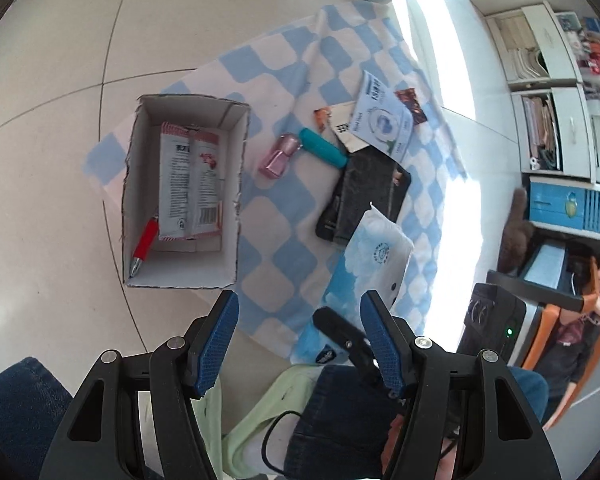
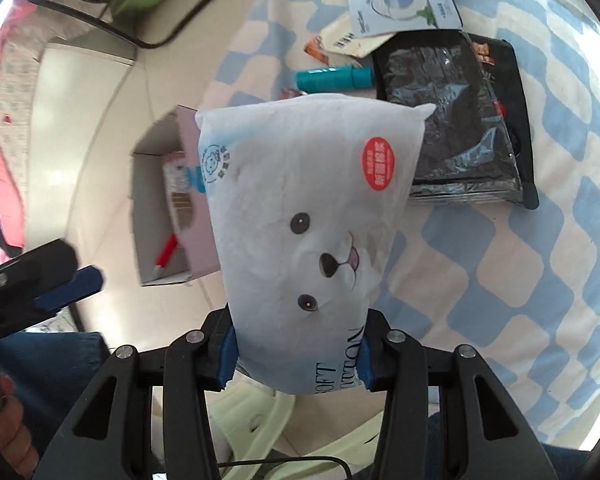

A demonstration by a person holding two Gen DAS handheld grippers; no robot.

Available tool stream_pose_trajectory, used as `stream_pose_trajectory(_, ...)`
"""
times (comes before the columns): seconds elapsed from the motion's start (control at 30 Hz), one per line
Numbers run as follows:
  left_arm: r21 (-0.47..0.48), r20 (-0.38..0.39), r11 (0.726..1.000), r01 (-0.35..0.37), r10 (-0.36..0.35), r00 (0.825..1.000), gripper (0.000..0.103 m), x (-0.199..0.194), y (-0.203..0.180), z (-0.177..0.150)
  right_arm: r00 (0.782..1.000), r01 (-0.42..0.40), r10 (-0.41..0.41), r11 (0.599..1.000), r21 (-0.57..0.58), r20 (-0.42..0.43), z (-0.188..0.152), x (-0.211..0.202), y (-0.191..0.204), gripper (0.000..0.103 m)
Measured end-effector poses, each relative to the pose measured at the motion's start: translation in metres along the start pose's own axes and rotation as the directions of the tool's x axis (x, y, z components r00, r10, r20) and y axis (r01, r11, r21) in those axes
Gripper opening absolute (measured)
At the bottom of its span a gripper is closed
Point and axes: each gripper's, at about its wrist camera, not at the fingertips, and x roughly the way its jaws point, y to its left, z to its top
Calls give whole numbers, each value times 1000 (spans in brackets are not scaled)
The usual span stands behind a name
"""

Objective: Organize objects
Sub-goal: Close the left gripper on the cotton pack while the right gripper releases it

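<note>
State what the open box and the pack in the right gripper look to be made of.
Open box: looks like white cardboard, matte, with ragged torn edges along its rim. Tissue pack in the right gripper: apparently thin soft plastic film, printed with an animal face, creasing where the pads squeeze it.

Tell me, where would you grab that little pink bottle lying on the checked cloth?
Probably across the squarish body of the pink bottle, coming down from above. It lies flat on the checked cloth, its flat sides suit the pads, and the teal tube crowds its cap end, so the body is freer.
</note>
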Motion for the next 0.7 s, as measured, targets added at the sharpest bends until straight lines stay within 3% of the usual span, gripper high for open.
stream_pose_trajectory(0.07, 46, 16, 999, -11, 10, 1000, 62, -6, -10, -2, 999, -52, 52, 999, -8, -7, -7, -8, 13, 48)
stream_pose_trajectory(0.17, 66, 18, 995, 69, -70, 997, 62, -16, -13, -8, 987, -164, 163, 986, -45, -14, -5, -31, 10, 49)
stream_pose_trajectory(0.2, 61, 4, 993, 105, -105, 994, 62, -17, -12, -8, 983, -185, 184, 980, -68, -16, -47, -9, 20, 50)
stream_pose_trajectory(0.27, 51, -39, 985, 167, -166, 985, 62, -20, -7, -9, 977, -213, 210, 970, -115, -34, -69, -5, 42, 50)
stream_pose_trajectory(0.37, 49, -53, 984, 170, -167, 985, 62, -23, 4, -11, 958, -285, 282, 948, -141, -43, -14, 16, 112, 51)
stream_pose_trajectory(0.43, 42, -39, 984, 170, -169, 985, 62, -26, 9, -11, 944, -330, 327, 932, -149, -43, 0, 16, 125, 52)
stream_pose_trajectory(0.47, 38, -34, 985, 171, -170, 985, 54, -26, 9, -12, 939, -342, 340, 926, -156, -44, 1, 14, 129, 53)
stream_pose_trajectory(0.5, 36, -19, 988, 153, -153, 988, 30, -28, 10, -13, 937, -349, 346, 922, -166, -45, 13, 14, 136, 54)
stream_pose_trajectory(0.57, 34, 25, 994, 105, -106, 994, 14, -35, 13, -12, 938, -346, 344, 922, -176, -40, 15, 14, 141, 67)
stream_pose_trajectory(0.63, 7, 94, 998, 60, -60, 994, 12, -49, 17, -15, 949, -312, 313, 938, -152, -18, 13, 13, 136, 87)
stream_pose_trajectory(0.7, -45, 162, 999, 21, -14, 987, 11, -65, 27, -19, 968, -251, 250, 963, -96, -20, 4, 13, 117, 97)
